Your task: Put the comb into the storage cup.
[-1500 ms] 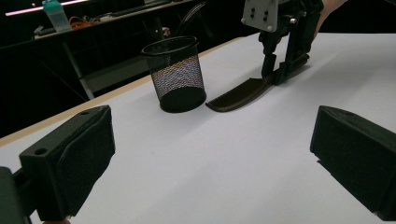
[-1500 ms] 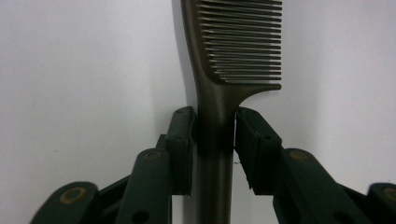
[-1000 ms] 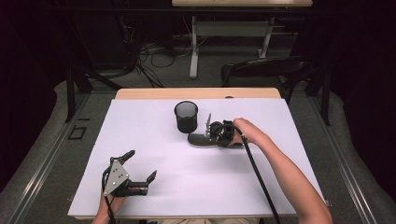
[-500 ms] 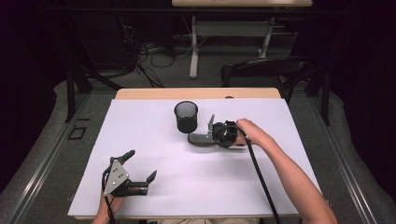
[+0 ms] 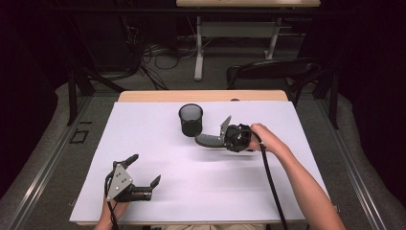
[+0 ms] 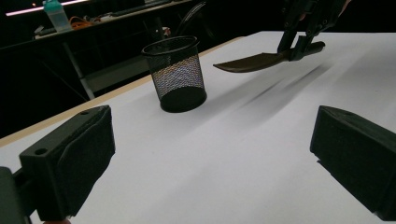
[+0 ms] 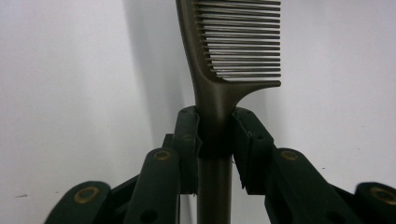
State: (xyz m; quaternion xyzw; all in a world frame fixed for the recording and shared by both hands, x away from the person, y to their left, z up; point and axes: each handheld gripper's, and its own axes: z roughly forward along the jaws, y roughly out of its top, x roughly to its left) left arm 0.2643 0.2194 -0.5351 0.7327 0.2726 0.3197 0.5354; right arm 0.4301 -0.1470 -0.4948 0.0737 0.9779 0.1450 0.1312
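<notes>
A dark comb [image 5: 208, 140] hangs just above the white table cover [image 5: 143, 129], its teeth end pointing left toward a black mesh cup [image 5: 191, 120]. My right gripper [image 5: 222, 139] is shut on the comb's handle. In the right gripper view the pads [image 7: 187, 135] clamp the handle of the comb [image 7: 238, 51] just below the teeth. My left gripper [image 5: 145, 168] rests at the front left, open, nothing between its fingers. From the left gripper view [image 6: 212, 158] the mesh cup [image 6: 177, 74] stands upright and the comb [image 6: 254, 60] floats level to its right.
The table's wooden far edge [image 5: 201, 96] runs behind the cup. A dark chair [image 5: 273, 72] stands beyond the table on the right. Cables [image 5: 158, 52] lie on the floor farther back. A cable [image 5: 270, 182] trails from the right gripper along the forearm.
My right gripper has risen a little and shifted right with the comb in it, leaving a shadow beneath. The left gripper has stayed put.
</notes>
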